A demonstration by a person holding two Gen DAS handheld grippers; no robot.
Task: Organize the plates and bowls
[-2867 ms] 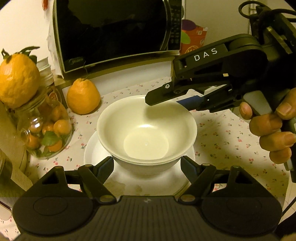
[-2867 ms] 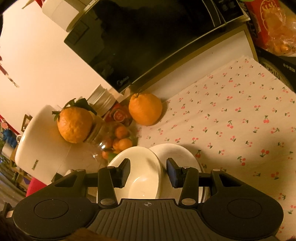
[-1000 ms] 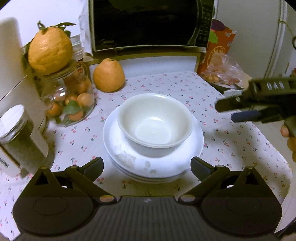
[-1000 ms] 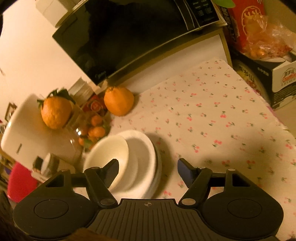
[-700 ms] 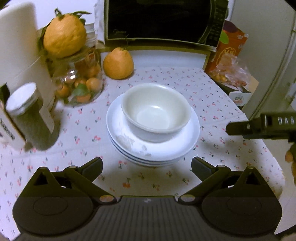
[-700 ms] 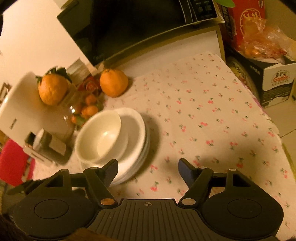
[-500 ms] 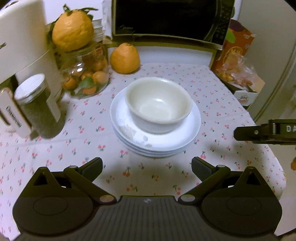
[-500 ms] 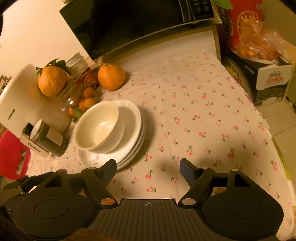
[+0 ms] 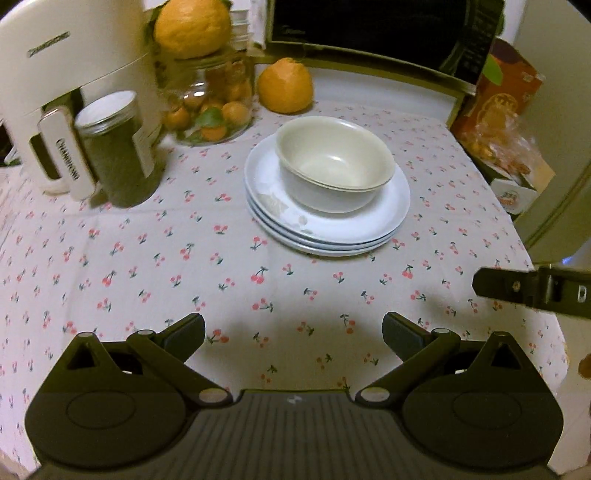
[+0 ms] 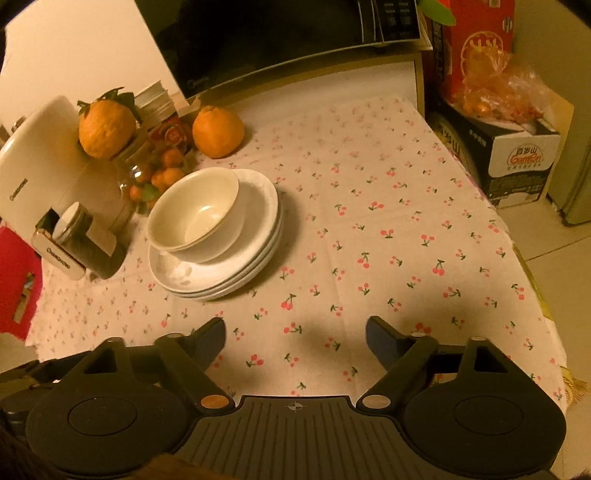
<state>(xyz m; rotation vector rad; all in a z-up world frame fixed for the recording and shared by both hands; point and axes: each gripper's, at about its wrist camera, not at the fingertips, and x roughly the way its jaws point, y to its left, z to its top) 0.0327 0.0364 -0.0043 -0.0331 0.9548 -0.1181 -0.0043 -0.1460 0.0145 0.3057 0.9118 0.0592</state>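
1. Two nested bowls [image 9: 334, 173] sit on a stack of plates [image 9: 332, 230], on the far half of the cherry-print tablecloth [image 9: 184, 258], left of its middle as the right wrist camera shows it.
2. The left gripper [image 9: 293, 334] hangs over the near edge of the cloth, jaws spread wide with nothing between them.
3. The right gripper [image 10: 295, 338] is well apart from the stack too; its jaws are opening and only bare cloth lies between them.
4. The near half of the cloth is open, as is its right side up to the edge where it drops toward the floor.
5. The left side is crowded: a dark jar [image 9: 118, 155], a white appliance [image 9: 70, 74] and a glass jar of fruit [image 9: 210, 107] stand near the plates' rim.
6. An orange [image 9: 286, 86] lies just behind the stack, in front of the microwave [image 9: 384, 29].
7. Boxes [image 10: 517, 155] stand beyond the right edge.
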